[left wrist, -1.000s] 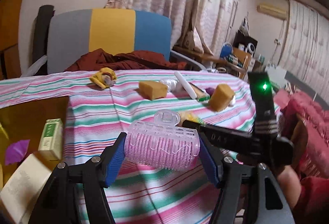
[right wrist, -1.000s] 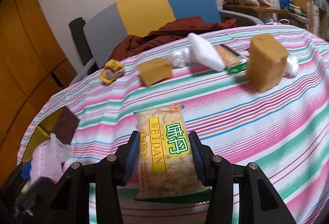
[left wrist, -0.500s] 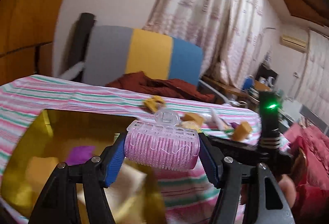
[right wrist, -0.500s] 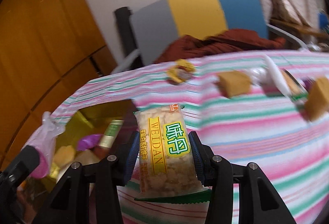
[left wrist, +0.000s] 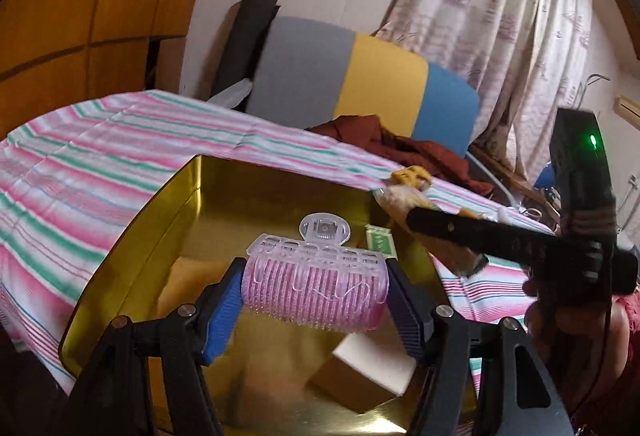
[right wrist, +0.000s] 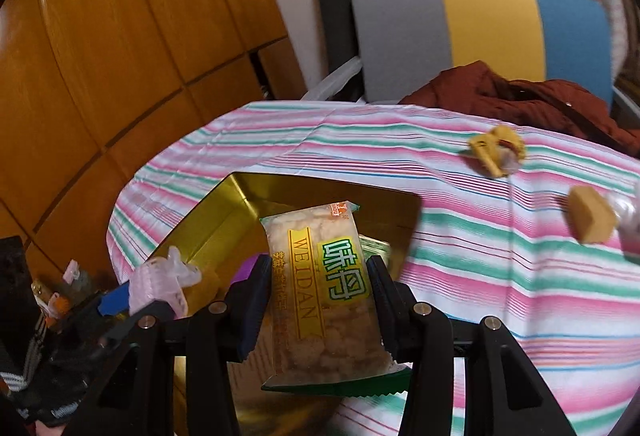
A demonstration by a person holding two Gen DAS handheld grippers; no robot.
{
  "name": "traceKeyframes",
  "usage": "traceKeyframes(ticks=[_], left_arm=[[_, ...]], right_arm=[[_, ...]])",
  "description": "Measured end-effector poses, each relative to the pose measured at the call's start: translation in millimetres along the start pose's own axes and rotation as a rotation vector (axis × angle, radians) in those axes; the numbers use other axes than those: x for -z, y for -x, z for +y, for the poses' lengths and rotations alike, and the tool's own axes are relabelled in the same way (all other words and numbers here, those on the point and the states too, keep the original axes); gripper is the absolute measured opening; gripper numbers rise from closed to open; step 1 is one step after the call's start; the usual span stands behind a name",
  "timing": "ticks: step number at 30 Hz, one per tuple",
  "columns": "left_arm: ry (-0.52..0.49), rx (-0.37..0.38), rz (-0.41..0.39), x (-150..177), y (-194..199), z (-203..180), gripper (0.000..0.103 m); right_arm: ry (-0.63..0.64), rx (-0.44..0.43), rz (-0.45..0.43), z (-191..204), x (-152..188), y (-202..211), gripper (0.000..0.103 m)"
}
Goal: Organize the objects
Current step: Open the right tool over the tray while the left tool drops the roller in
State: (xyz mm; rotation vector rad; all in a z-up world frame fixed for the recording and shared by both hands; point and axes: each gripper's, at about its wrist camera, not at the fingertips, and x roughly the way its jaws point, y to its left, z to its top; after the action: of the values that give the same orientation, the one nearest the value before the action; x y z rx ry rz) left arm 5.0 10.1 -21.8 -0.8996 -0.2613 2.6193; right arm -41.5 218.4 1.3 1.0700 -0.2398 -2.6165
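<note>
My left gripper (left wrist: 314,296) is shut on a pink hair roller (left wrist: 316,286) with a clear clip, held above the open gold tin box (left wrist: 120,248). In the right wrist view my right gripper (right wrist: 320,300) is shut on a snack packet (right wrist: 324,296) with yellow and green lettering, which hangs over the gold tin box (right wrist: 200,236) at its right side. The left gripper with the roller (right wrist: 160,284) shows at the lower left of that view. The right gripper's black body (left wrist: 500,236) crosses the right of the left wrist view with the packet (left wrist: 404,195) at its tip.
Inside the box lie a white-and-tan carton (left wrist: 368,368), a green-and-white pack (left wrist: 380,242) and a purple item (right wrist: 246,268). On the striped cloth (right wrist: 480,256) rest a yellow toy (right wrist: 498,149) and a tan block (right wrist: 592,222). A chair (left wrist: 360,83) with a red garment (right wrist: 520,95) stands behind.
Both grippers have swung left from the middle of the table to above the gold box, each keeping its object. The loose items on the cloth now lie off to the right.
</note>
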Motion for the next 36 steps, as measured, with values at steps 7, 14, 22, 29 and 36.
traceKeyframes(ticks=[7, 14, 22, 29, 36], left_arm=[[0.01, -0.026, 0.051, 10, -9, 12, 0.068], [-0.004, -0.023, 0.081, 16, -15, 11, 0.068], [0.008, -0.034, 0.097, 12, -17, 9, 0.069], [0.009, -0.029, 0.056, 11, -9, 5, 0.07], [0.021, -0.019, 0.014, 8, 2, -1, 0.07]], right_arm=[[-0.083, -0.024, 0.039, -1, -16, -43, 0.057], [-0.114, -0.027, -0.031, 0, -9, -20, 0.081], [-0.137, -0.027, -0.095, -9, 4, 12, 0.086], [-0.158, -0.018, -0.108, -18, 11, 22, 0.087], [-0.193, 0.001, -0.112, -32, 17, 27, 0.087]])
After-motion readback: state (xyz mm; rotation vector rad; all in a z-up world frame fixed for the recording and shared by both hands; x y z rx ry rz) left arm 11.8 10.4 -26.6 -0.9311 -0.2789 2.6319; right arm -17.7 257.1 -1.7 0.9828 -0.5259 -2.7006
